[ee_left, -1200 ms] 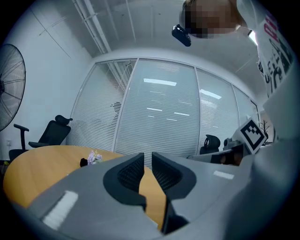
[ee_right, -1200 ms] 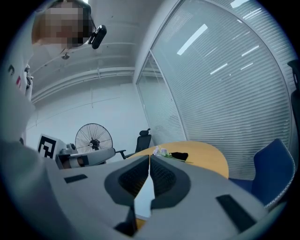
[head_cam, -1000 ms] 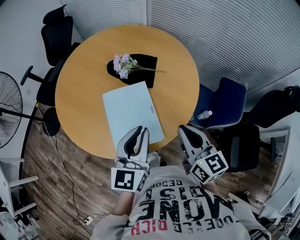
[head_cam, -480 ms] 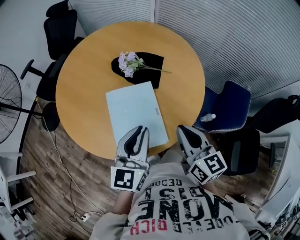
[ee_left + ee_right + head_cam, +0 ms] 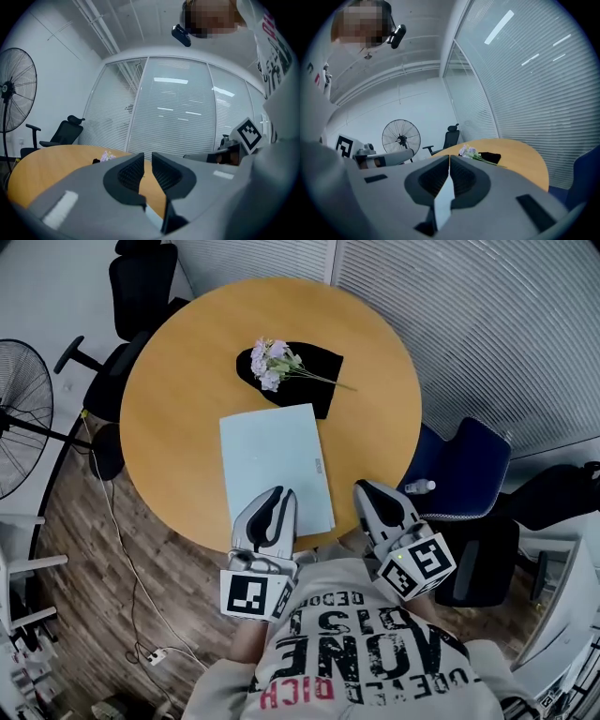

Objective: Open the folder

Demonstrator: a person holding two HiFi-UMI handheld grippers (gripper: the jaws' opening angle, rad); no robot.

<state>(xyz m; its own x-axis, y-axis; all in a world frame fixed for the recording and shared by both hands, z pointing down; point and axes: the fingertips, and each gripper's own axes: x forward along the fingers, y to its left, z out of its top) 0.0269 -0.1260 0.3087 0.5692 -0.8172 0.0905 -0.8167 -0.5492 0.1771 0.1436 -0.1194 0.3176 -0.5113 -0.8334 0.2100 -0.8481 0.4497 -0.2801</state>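
A pale blue folder [image 5: 272,460] lies closed and flat on the round wooden table [image 5: 178,381], its near edge close to the table's front rim. My left gripper [image 5: 279,491] hovers over the folder's near edge, held level. Its jaws stand a narrow gap apart with nothing between them [image 5: 147,157]. My right gripper [image 5: 361,487] sits to the right of the folder, at the table's rim. In the right gripper view its jaws [image 5: 449,159] meet at the tips and hold nothing.
A bunch of pale purple flowers [image 5: 272,362] lies on a black cloth [image 5: 314,367] behind the folder. A black chair [image 5: 141,277] and a standing fan [image 5: 19,418] are on the left. On the right, a small bottle [image 5: 419,487] lies on a blue chair [image 5: 469,465].
Both grippers have edged forward toward the table, the left a little farther over the folder's near edge. The head view has shifted. Neither gripper's jaws have changed.
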